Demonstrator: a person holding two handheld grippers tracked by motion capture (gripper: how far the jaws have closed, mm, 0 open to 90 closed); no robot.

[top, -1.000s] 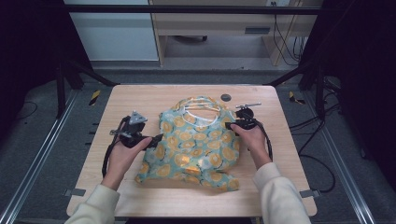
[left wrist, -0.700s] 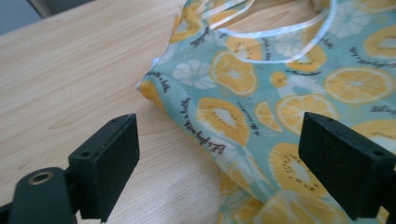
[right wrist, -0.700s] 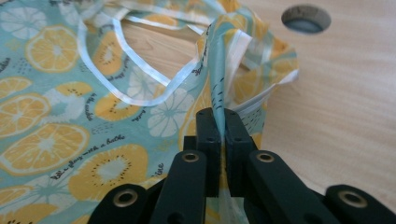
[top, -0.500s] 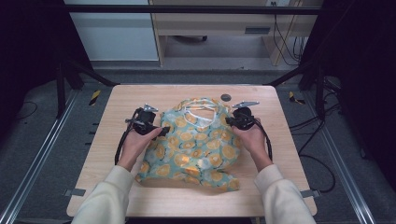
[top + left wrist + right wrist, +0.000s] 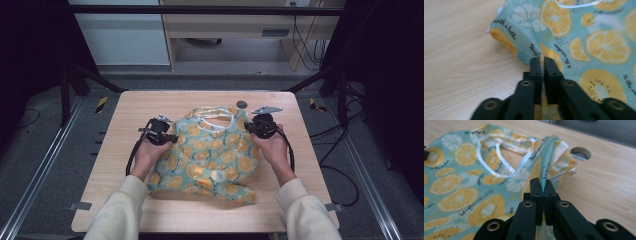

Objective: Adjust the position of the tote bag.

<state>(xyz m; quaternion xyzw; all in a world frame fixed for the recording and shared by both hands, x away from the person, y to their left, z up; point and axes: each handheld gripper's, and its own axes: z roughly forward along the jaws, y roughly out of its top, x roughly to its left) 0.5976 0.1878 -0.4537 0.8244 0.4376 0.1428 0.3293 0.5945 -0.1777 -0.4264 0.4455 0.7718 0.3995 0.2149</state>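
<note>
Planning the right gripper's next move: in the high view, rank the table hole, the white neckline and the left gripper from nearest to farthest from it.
From the right gripper:
1. Table hole, just beyond it.
2. White neckline, toward the middle.
3. Left gripper, across the garment.

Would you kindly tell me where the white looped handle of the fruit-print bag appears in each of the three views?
High view: the white handle lies at the far end of the bag, between the two grippers.
Left gripper view: a sliver of it at the top edge.
Right gripper view: upper centre, a loop left of the fingers.
Shared landmark: the round hole in the table, also at upper right in the right gripper view.
</note>
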